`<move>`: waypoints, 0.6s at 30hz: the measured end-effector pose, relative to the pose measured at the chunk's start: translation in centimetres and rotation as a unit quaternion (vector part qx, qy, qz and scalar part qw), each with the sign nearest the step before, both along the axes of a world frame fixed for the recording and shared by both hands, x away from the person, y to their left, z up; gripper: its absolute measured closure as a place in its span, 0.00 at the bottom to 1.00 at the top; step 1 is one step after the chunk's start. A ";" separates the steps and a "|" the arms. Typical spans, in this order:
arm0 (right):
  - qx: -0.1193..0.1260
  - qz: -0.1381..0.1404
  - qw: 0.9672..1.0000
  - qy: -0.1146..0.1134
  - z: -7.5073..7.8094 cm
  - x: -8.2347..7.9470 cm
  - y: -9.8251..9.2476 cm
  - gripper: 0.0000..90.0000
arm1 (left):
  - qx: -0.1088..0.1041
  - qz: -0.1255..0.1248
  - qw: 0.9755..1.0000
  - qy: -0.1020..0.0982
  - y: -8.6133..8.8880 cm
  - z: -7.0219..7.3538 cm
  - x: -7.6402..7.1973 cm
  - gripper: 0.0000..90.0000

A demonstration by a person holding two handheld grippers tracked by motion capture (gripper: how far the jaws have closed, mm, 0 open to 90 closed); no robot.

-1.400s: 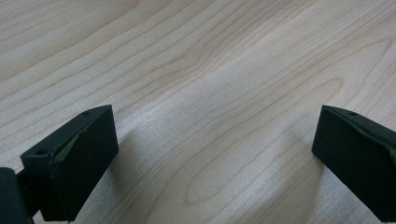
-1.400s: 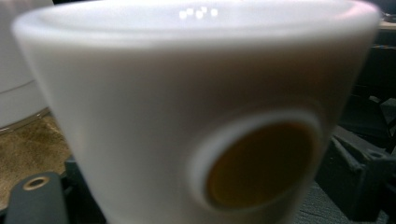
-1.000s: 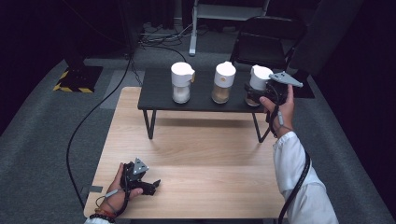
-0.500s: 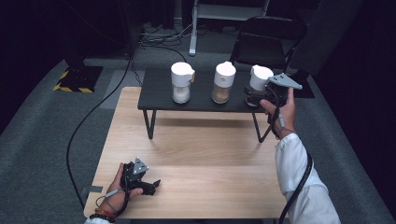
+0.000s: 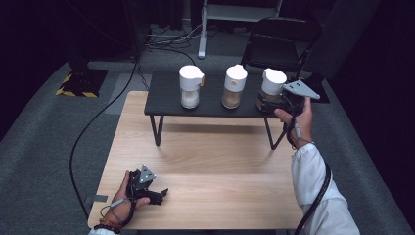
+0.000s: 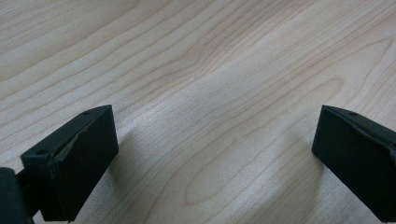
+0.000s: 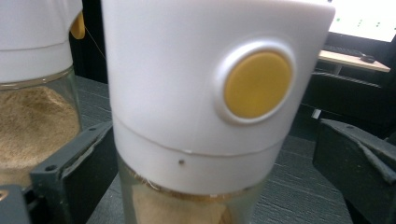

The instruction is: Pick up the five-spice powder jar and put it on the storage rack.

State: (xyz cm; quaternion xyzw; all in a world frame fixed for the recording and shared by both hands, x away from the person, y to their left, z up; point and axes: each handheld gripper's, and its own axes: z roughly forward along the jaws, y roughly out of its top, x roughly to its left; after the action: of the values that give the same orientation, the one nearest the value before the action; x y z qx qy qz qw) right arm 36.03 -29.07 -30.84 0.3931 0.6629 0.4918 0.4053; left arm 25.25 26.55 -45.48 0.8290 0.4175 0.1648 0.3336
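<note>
Now that the jaws of your right hand-held gripper have just been opening, they stand wide around the right jar on the dark shelf, not pressing it; it looks released. Your left hand-held gripper rests wide on the worktop.

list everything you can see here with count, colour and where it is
jars: 3, glass with white lids, in a row on the black bench
right jar: 1, white lid with a yellow button, brown powder, between the right gripper's open jaws
black bench: 1, far end of the wooden table
wooden table: 1, light wood, centre
folding chair: 1, black, behind the bench
left gripper: 1, black, open, low over the table's near left
right gripper: 1, black, at the right jar
</note>
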 end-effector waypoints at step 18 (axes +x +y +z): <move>-0.008 -0.001 1.000 -0.004 0.0 -2.5 -0.1 0.01 | 0.000 0.000 1.000 0.000 0.0 0.0 0.0 0.00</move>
State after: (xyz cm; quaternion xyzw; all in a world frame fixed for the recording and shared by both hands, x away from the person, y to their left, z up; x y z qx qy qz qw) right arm 33.54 -29.18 -30.80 0.3886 0.6647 0.4878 0.4114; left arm 25.25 26.55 -45.49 0.8289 0.4175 0.1649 0.3337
